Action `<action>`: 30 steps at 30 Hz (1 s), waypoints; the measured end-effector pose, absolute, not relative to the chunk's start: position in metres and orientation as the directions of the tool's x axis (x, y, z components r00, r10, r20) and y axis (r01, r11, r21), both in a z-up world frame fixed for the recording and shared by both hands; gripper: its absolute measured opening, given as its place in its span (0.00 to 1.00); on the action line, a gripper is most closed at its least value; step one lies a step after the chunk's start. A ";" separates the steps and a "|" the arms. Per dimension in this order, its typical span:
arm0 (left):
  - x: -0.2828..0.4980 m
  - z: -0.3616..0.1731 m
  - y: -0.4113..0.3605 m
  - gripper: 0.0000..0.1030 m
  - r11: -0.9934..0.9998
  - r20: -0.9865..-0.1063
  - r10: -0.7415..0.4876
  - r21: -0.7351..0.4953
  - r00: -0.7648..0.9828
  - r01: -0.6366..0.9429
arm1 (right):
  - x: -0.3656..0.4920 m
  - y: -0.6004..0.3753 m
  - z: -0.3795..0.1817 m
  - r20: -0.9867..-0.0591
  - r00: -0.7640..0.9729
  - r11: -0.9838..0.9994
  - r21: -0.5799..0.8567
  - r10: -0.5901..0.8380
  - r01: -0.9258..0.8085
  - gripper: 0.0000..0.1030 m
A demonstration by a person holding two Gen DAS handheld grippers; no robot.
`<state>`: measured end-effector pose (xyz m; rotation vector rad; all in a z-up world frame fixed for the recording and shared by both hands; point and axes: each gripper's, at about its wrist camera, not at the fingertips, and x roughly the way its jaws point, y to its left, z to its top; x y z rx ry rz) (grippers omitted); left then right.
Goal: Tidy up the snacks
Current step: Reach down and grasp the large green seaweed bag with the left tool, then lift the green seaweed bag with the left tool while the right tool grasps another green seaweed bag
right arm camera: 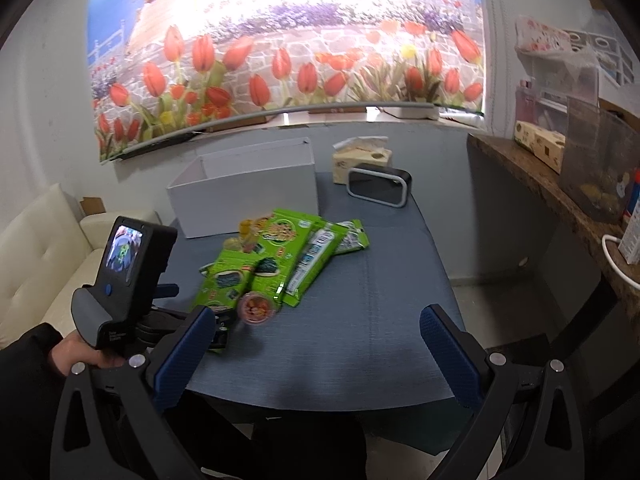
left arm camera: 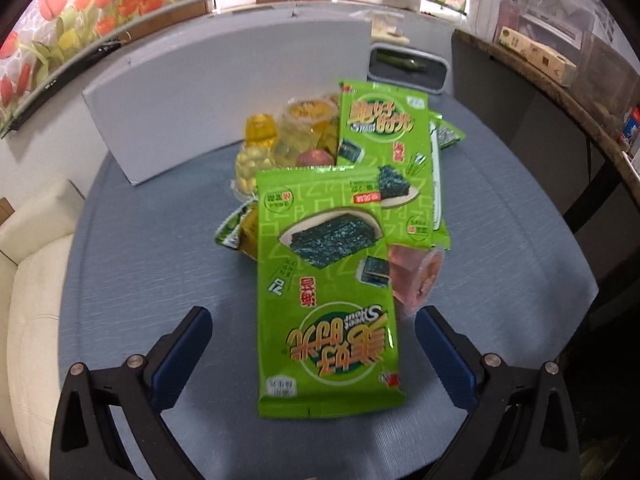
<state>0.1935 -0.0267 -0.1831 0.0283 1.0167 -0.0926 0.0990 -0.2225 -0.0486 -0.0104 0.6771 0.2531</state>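
Observation:
A pile of snacks lies on the blue table (left arm camera: pixel 140 260). The nearest green seaweed packet (left arm camera: pixel 324 292) lies between the open fingers of my left gripper (left arm camera: pixel 314 344), which does not touch it. A second green packet (left arm camera: pixel 384 152) lies behind it. Yellow jelly cups (left arm camera: pixel 280 132) sit behind, and a pink jelly cup (left arm camera: pixel 416 276) lies at the right. A white open box (left arm camera: pixel 224 92) stands at the back. My right gripper (right arm camera: pixel 318 344) is open and empty, above the table's near edge, short of the pile (right arm camera: pixel 280 256). The box (right arm camera: pixel 244 188) also shows there.
A black speaker (right arm camera: pixel 378 186) and a tissue box (right arm camera: pixel 360 156) stand at the table's back right. A cream sofa (right arm camera: pixel 44 256) is at the left. A wooden shelf (right arm camera: pixel 560 196) with boxes runs along the right. The left handheld unit (right arm camera: pixel 128 276) is at the table's left edge.

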 end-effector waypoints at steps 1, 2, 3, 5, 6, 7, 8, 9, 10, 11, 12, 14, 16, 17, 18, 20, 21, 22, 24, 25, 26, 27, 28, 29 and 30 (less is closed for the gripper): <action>0.196 -0.186 -0.026 1.00 0.996 -0.853 -0.057 -0.015 0.520 0.084 | 0.103 -0.223 -0.051 -0.628 0.746 0.971 0.073 0.223 -0.229 1.00; 0.199 -0.187 -0.024 1.00 0.996 -0.855 -0.054 -0.012 0.517 0.083 | 0.107 -0.224 -0.053 -0.634 0.742 0.972 0.072 0.218 -0.224 1.00; 0.201 -0.189 -0.023 1.00 0.996 -0.856 -0.050 -0.008 0.514 0.084 | 0.110 -0.225 -0.054 -0.637 0.740 0.973 0.072 0.214 -0.219 1.00; 0.206 -0.192 -0.022 1.00 0.996 -0.855 -0.049 -0.001 0.516 0.093 | 0.115 -0.226 -0.057 -0.645 0.736 0.975 0.072 0.206 -0.210 1.00; 0.209 -0.194 -0.021 1.00 0.996 -0.859 -0.047 -0.001 0.511 0.091 | 0.118 -0.226 -0.058 -0.651 0.732 0.977 0.072 0.200 -0.203 1.00; 0.212 -0.197 -0.019 1.00 0.996 -0.863 -0.046 -0.004 0.503 0.085 | 0.121 -0.226 -0.059 -0.654 0.730 0.977 0.073 0.198 -0.199 1.00; 0.213 -0.198 -0.017 1.00 0.997 -0.864 -0.044 -0.007 0.501 0.075 | 0.121 -0.225 -0.060 -0.656 0.728 0.977 0.074 0.198 -0.198 1.00; 0.214 -0.199 -0.015 0.96 0.998 -0.863 -0.046 -0.012 0.502 0.070 | 0.123 -0.224 -0.060 -0.657 0.727 0.977 0.072 0.197 -0.200 1.00; 0.214 -0.198 -0.013 0.89 0.997 -0.862 -0.064 -0.032 0.503 0.073 | 0.123 -0.223 -0.061 -0.659 0.726 0.977 0.069 0.196 -0.200 1.00; 0.214 -0.198 -0.012 0.72 0.996 -0.863 -0.082 -0.048 0.498 0.081 | 0.125 -0.222 -0.062 -0.662 0.724 0.977 0.068 0.195 -0.202 1.00; 0.215 -0.199 -0.011 0.70 0.995 -0.866 -0.087 -0.052 0.492 0.084 | 0.127 -0.220 -0.064 -0.668 0.719 0.977 0.067 0.195 -0.202 1.00; 0.215 -0.198 -0.009 0.69 0.995 -0.864 -0.088 -0.053 0.495 0.086 | 0.130 -0.219 -0.067 -0.675 0.712 0.977 0.066 0.193 -0.202 1.00; 0.214 -0.195 -0.007 0.68 0.993 -0.858 -0.112 -0.073 0.501 0.096 | 0.131 -0.215 -0.070 -0.681 0.706 0.976 0.066 0.195 -0.206 1.00; 0.214 -0.194 -0.005 0.68 0.992 -0.856 -0.115 -0.076 0.504 0.097 | 0.132 -0.213 -0.072 -0.683 0.704 0.976 0.066 0.197 -0.209 1.00; 0.213 -0.192 -0.003 0.68 0.993 -0.852 -0.110 -0.070 0.512 0.097 | 0.133 -0.211 -0.073 -0.685 0.701 0.975 0.064 0.197 -0.212 1.00; 0.209 -0.186 0.000 0.68 0.994 -0.846 -0.100 -0.060 0.524 0.092 | 0.135 -0.209 -0.075 -0.687 0.699 0.975 0.064 0.198 -0.213 1.00; 0.207 -0.182 0.003 0.68 0.994 -0.840 -0.101 -0.063 0.534 0.088 | 0.136 -0.207 -0.077 -0.689 0.697 0.975 0.069 0.199 -0.210 1.00; 0.205 -0.178 0.006 0.68 0.994 -0.834 -0.103 -0.068 0.542 0.085 | 0.138 -0.206 -0.079 -0.691 0.694 0.976 0.077 0.201 -0.206 1.00; 0.197 -0.163 0.011 0.68 0.996 -0.809 -0.086 -0.058 0.582 0.067 | 0.146 -0.204 -0.084 -0.699 0.685 0.976 0.097 0.206 -0.194 1.00; 0.189 -0.155 0.014 0.68 0.997 -0.793 -0.079 -0.052 0.604 0.062 | 0.151 -0.202 -0.087 -0.703 0.681 0.977 0.106 0.205 -0.185 1.00; 0.183 -0.146 0.018 0.68 0.997 -0.777 -0.079 -0.054 0.625 0.059 | 0.156 -0.201 -0.089 -0.706 0.678 0.978 0.115 0.203 -0.173 1.00; 0.177 -0.138 0.022 0.68 0.997 -0.760 -0.080 -0.060 0.644 0.053 | 0.164 -0.198 -0.091 -0.708 0.676 0.979 0.129 0.202 -0.158 1.00; 0.172 -0.131 0.025 0.68 0.997 -0.746 -0.080 -0.066 0.661 0.046 | 0.169 -0.196 -0.092 -0.707 0.676 0.978 0.143 0.210 -0.154 1.00; 0.167 -0.127 0.027 0.68 0.997 -0.736 -0.079 -0.069 0.672 0.042 | 0.177 -0.192 -0.093 -0.703 0.676 0.975 0.161 0.223 -0.154 1.00; 0.159 -0.117 0.033 0.68 0.996 -0.714 -0.080 -0.076 0.695 0.036 | 0.185 -0.188 -0.094 -0.700 0.676 0.973 0.167 0.231 -0.159 1.00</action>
